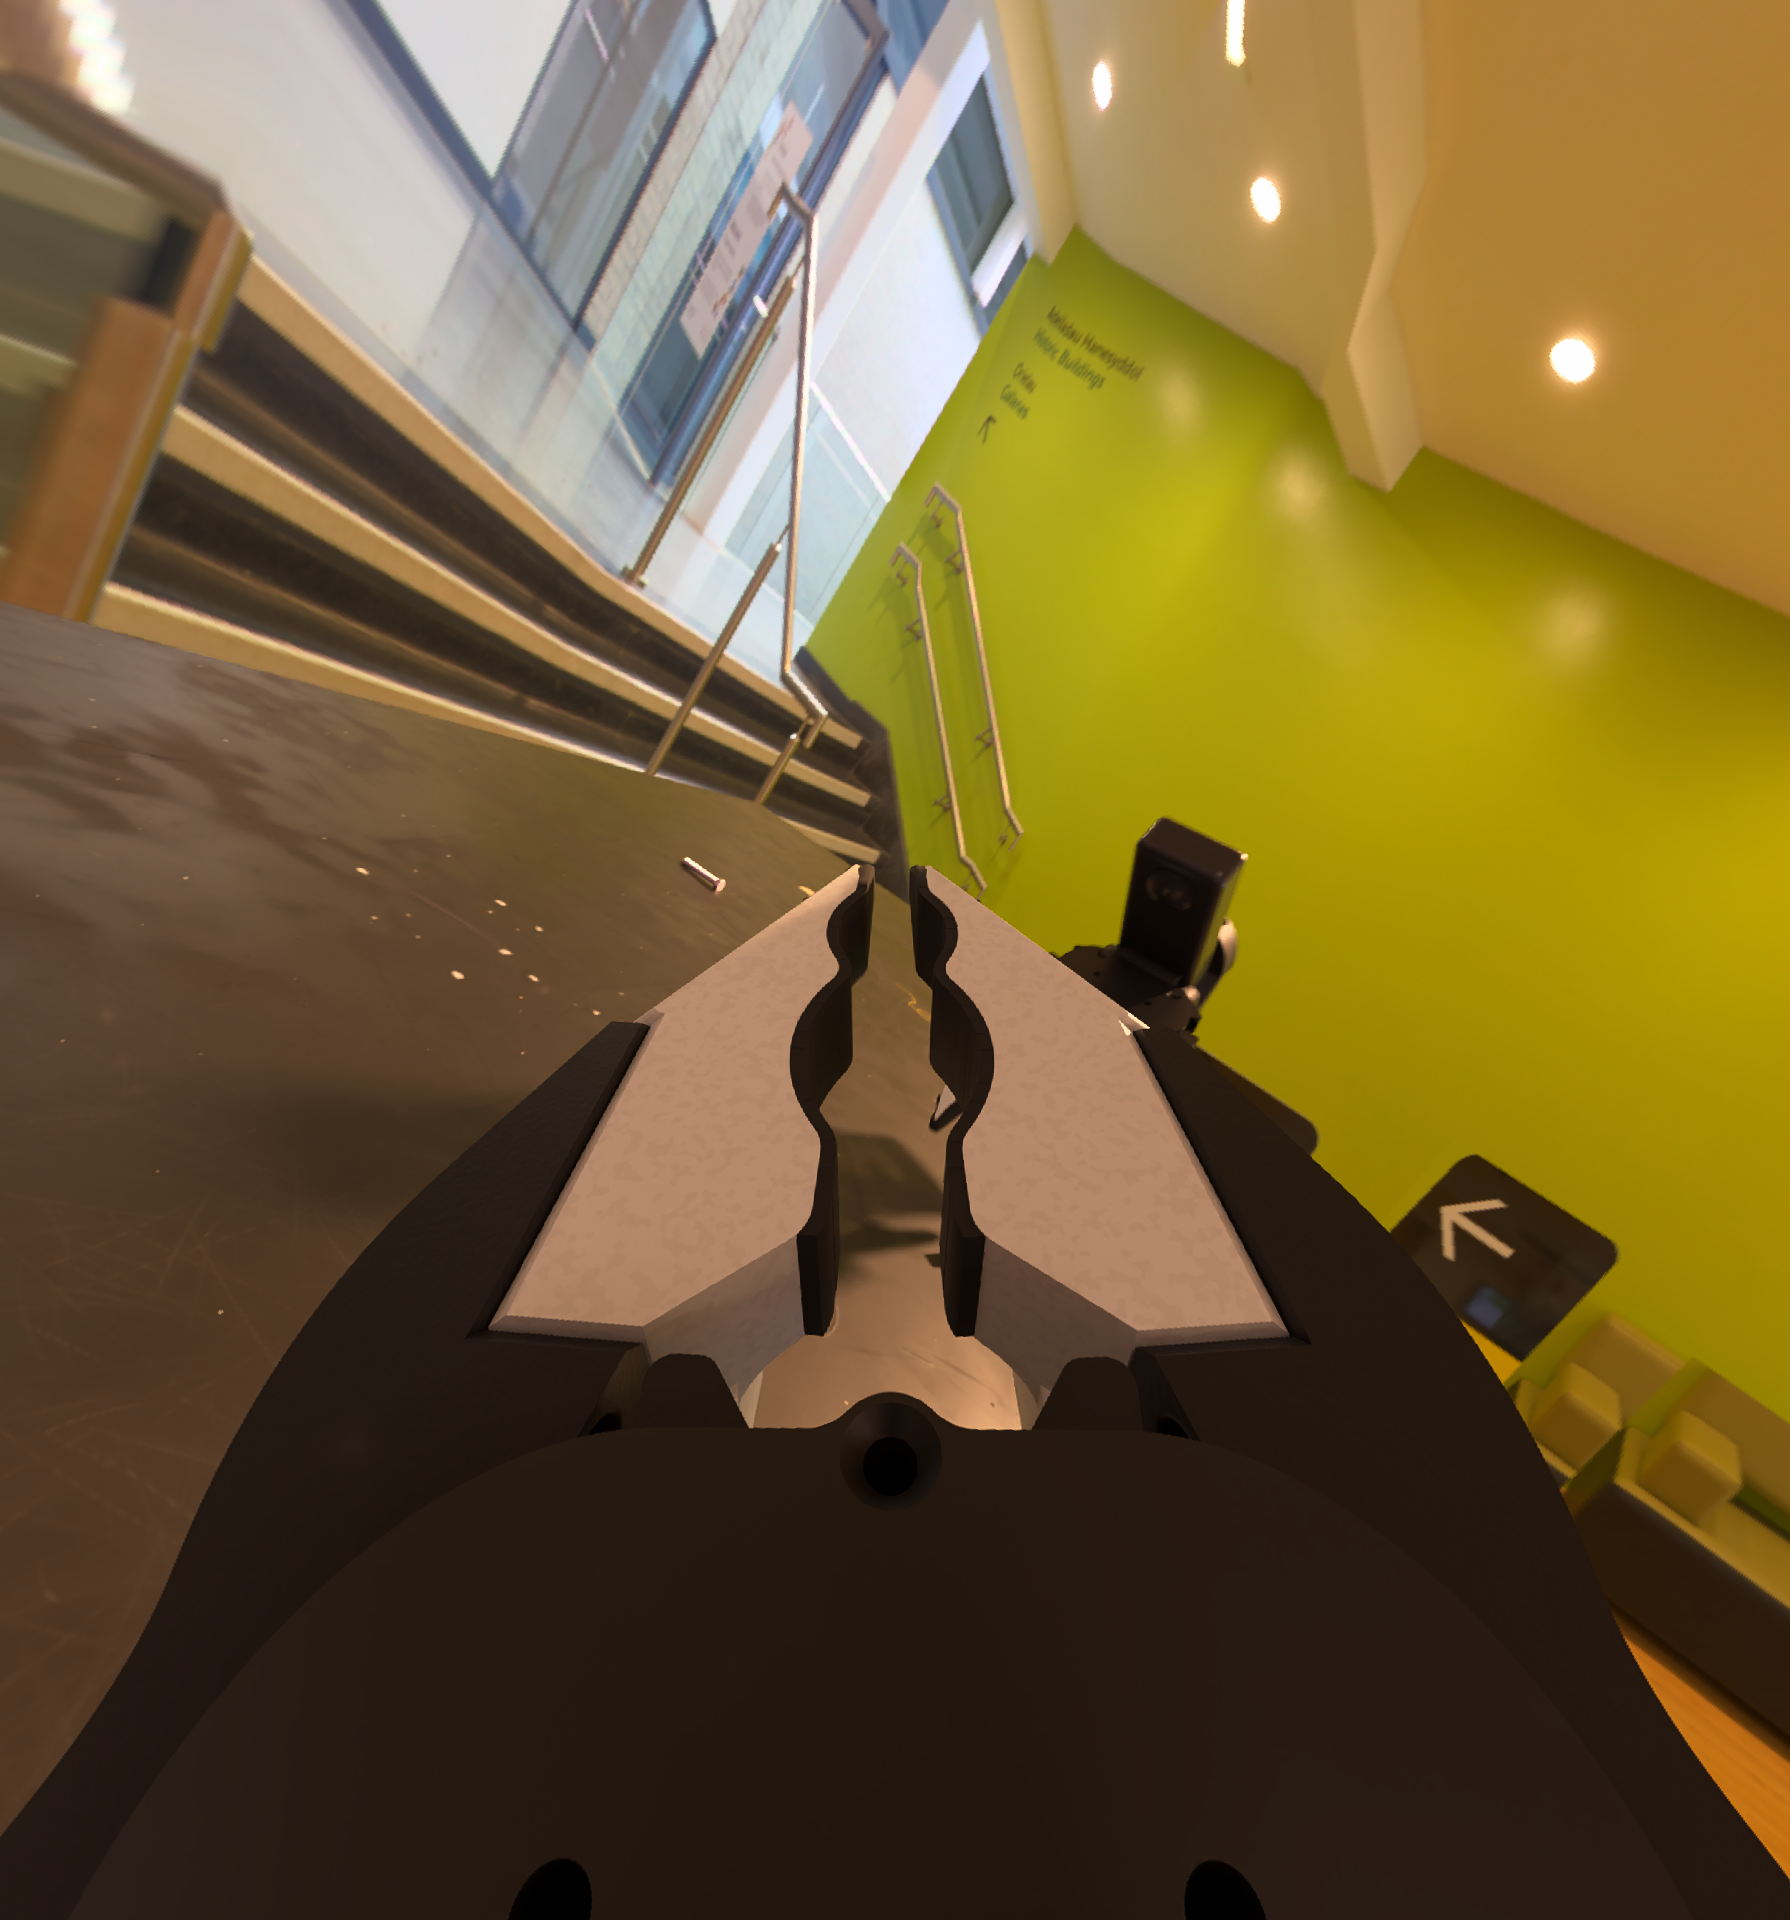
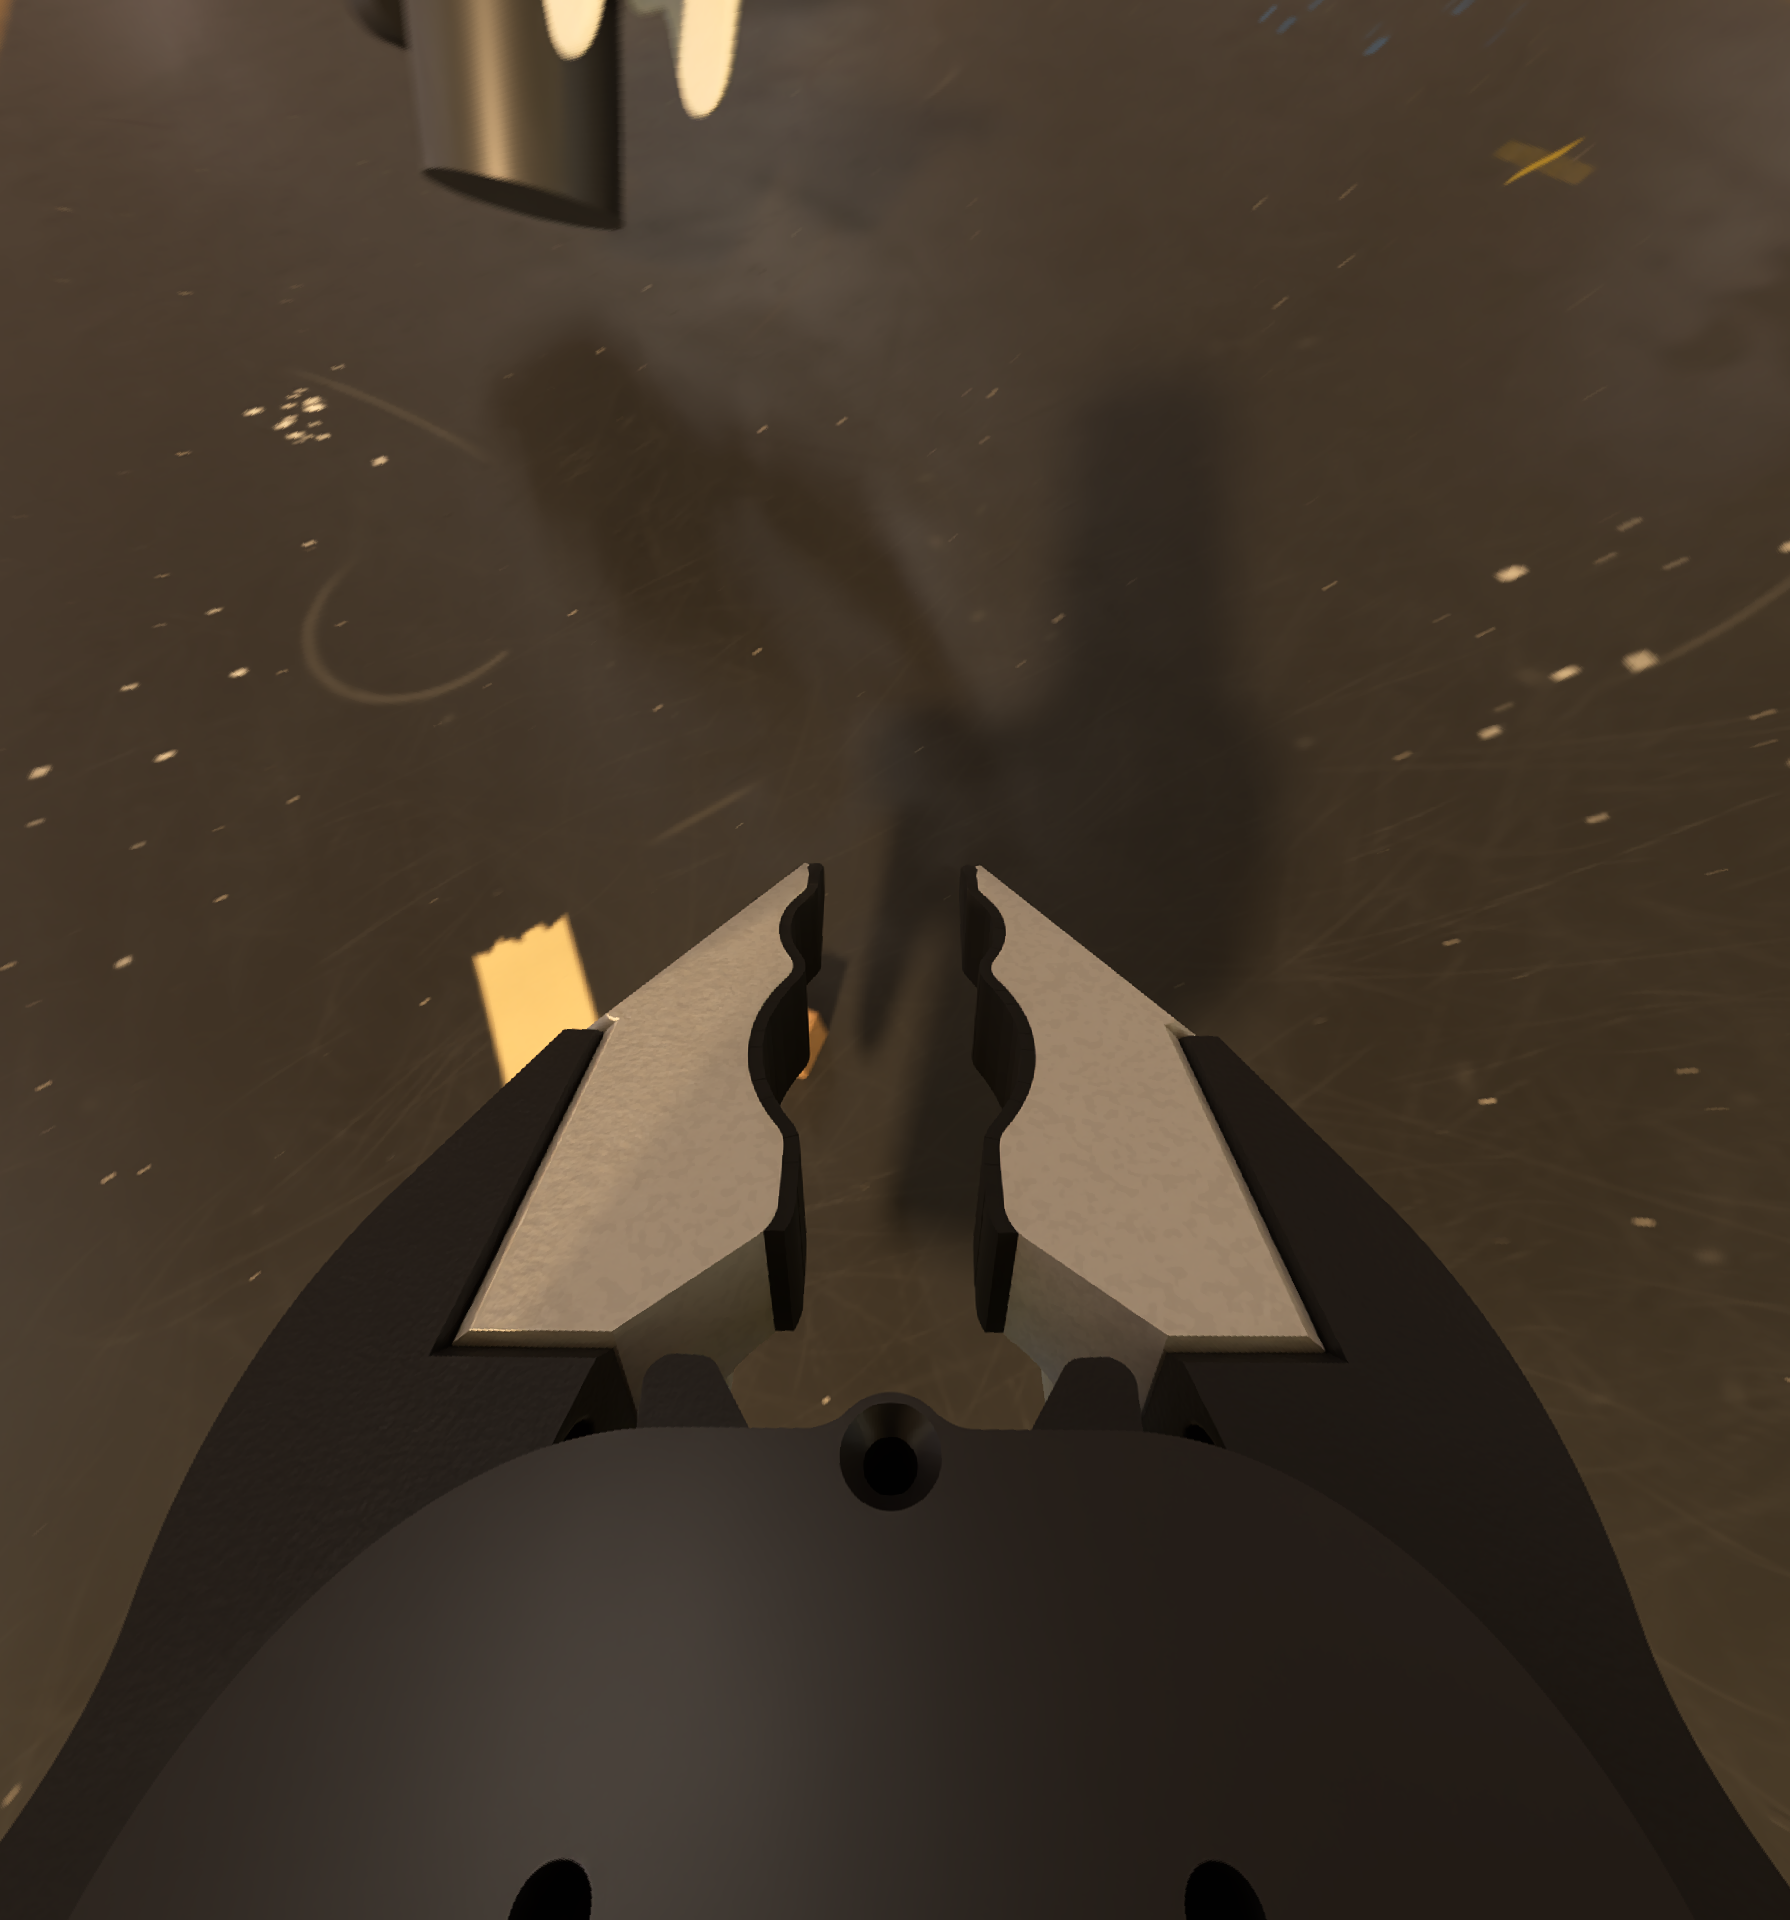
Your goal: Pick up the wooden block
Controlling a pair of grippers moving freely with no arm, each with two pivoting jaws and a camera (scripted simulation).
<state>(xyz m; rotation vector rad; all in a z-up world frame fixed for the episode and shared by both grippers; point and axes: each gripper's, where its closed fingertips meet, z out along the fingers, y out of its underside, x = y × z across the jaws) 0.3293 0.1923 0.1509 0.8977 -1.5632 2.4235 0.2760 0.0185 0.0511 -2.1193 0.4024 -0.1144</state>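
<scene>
In the right wrist view a pale wooden block (image 2: 536, 1003) lies on the dark table (image 2: 1390, 436), just left of my right gripper (image 2: 891, 883). The gripper's left finger (image 2: 662, 1143) hides most of the block, and a small orange sliver shows in the gap between the fingers. The right gripper's jaws stand partly apart with nothing between them, above the table. My left gripper (image 1: 891, 883) hovers low over the table (image 1: 247, 987) with its jaws almost together and empty. The block does not show in the left wrist view.
A small metal pin (image 1: 704, 876) lies on the table ahead of the left gripper. The right gripper's black body (image 1: 1177, 914) shows to its right. A dark cylindrical part (image 2: 517, 114) hangs at the top of the right wrist view. A green wall (image 1: 1390, 675) stands beyond.
</scene>
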